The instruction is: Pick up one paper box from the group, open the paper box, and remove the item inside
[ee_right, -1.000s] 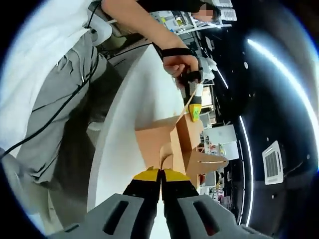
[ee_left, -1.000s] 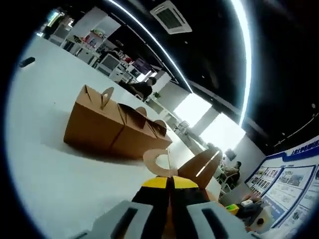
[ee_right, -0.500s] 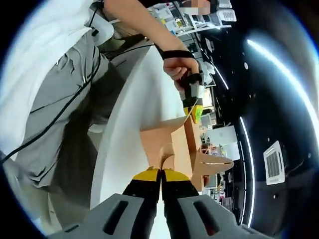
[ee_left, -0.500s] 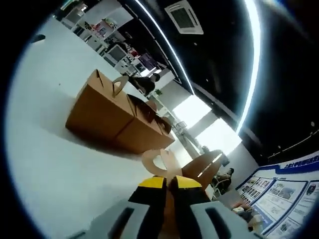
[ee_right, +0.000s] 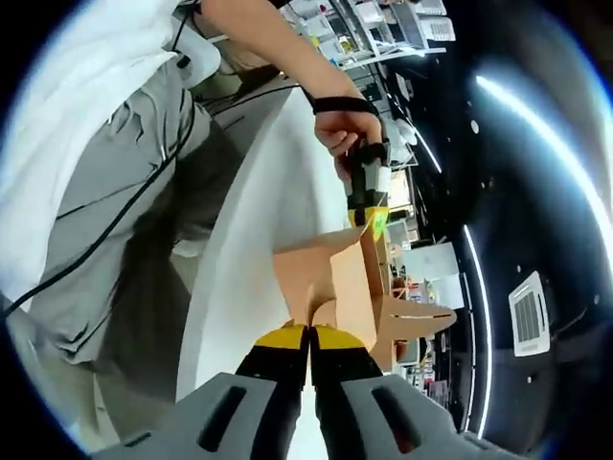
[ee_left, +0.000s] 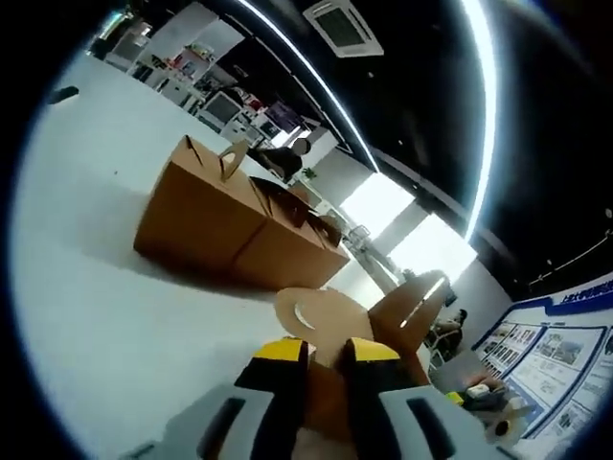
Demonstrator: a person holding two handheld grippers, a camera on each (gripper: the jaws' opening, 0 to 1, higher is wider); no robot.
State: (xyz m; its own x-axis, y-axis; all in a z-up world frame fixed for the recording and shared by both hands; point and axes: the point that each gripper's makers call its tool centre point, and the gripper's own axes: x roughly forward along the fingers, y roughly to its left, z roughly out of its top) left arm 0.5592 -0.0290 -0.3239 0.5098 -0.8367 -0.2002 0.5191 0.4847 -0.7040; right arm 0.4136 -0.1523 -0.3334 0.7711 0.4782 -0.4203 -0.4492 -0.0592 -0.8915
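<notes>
An open brown paper box [ee_right: 330, 278] hangs over the white table [ee_right: 259, 249], one lid flap [ee_right: 412, 316] spread out to the right. My right gripper [ee_right: 308, 337] is shut on the box's rounded handle flap [ee_right: 321, 305]. A hand [ee_right: 340, 125] holds my left gripper [ee_right: 375, 222] at the box's far top corner. In the left gripper view, the left gripper [ee_left: 326, 353] is open, its jaws slightly apart, with a rounded handle flap [ee_left: 321, 314] standing between them and a slotted flap [ee_left: 412, 307] to the right. The group of closed boxes [ee_left: 206, 206] rests beyond.
A small dark object [ee_left: 62, 93] lies far back on the table [ee_left: 96, 287]. The person's grey trousers [ee_right: 124, 182] and torso are close to the table edge on the left. Poster boards [ee_left: 565, 355] and office desks stand far behind.
The left gripper's jaws have parted; they were pressed together on the handle flap earlier. The right gripper has kept its hold, and the box has hardly moved.
</notes>
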